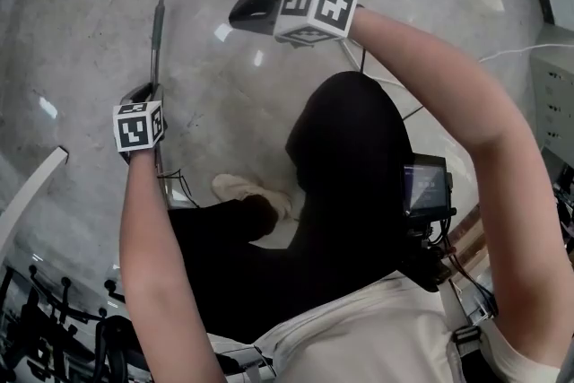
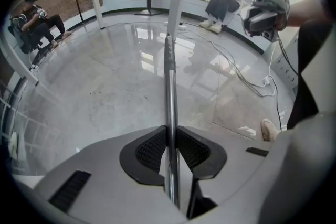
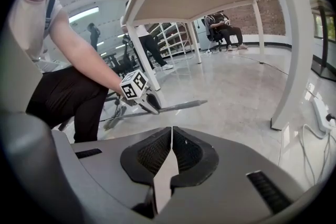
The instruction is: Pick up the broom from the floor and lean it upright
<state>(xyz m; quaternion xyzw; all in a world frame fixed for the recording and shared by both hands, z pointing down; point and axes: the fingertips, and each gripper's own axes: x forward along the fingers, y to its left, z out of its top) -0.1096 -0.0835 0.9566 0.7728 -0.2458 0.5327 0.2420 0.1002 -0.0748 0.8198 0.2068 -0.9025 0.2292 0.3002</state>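
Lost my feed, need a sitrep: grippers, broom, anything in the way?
Left gripper shut on broom handle, handle not yet upright. Right gripper shut, empty. Cables on floor nearby.

My broom handle (image 2: 169,92) is shiny silver with a dark grey tip. My left gripper (image 2: 170,134) and right gripper (image 3: 171,134) are pale grey with black cross-hatched pads (image 2: 152,149), and their cubes (image 1: 139,126) are white with black squares. The floor (image 1: 72,13) is mottled grey.
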